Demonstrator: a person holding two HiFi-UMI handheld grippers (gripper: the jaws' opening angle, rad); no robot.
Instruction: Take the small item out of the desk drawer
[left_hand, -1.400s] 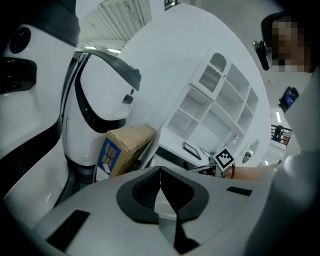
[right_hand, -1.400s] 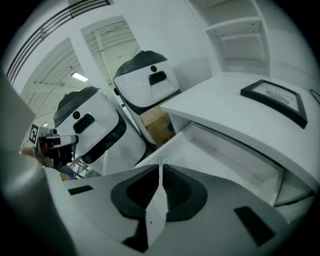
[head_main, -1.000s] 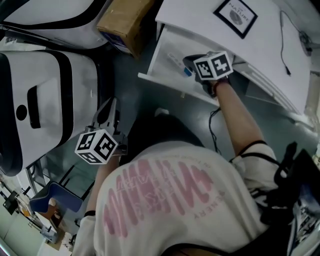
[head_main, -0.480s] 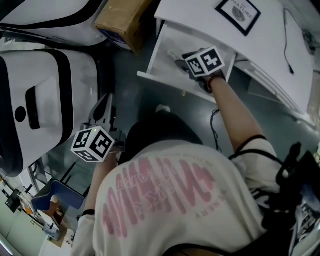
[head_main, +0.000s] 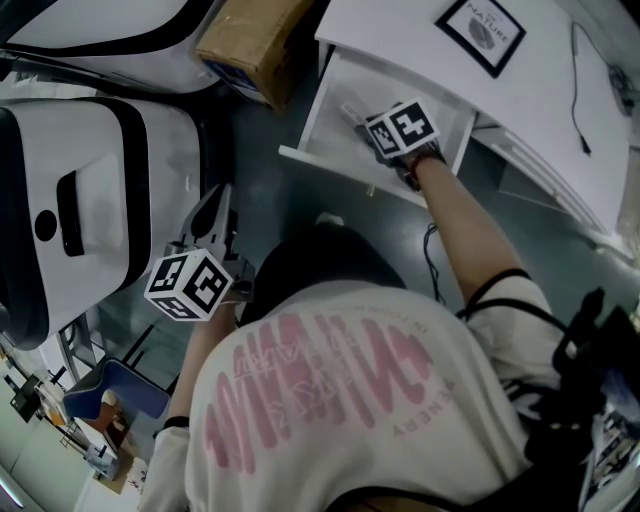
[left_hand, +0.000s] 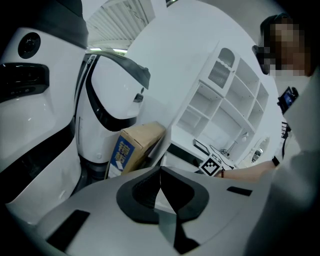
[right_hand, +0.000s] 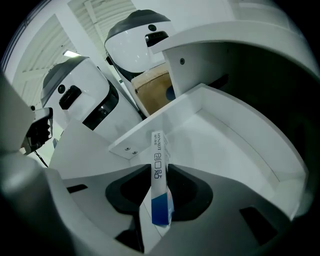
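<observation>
We see a white desk (head_main: 540, 110) with its drawer (head_main: 340, 172) pulled open above a dark floor (head_main: 255, 190), with big white-and-black pods (head_main: 100, 200) and a cardboard box (head_main: 250, 40) crowding the drawer's left side. Our right gripper (right_hand: 156, 172) points steeply down into the drawer on an outstretched arm; its jaws have just been closing and now pinch a slim white-and-blue packet (right_hand: 157, 185), which stands on edge within the drawer's walls and points toward one corner. Our left gripper (left_hand: 160, 170) hangs low beside our body with its jaws together on nothing, aimed toward the pods.
</observation>
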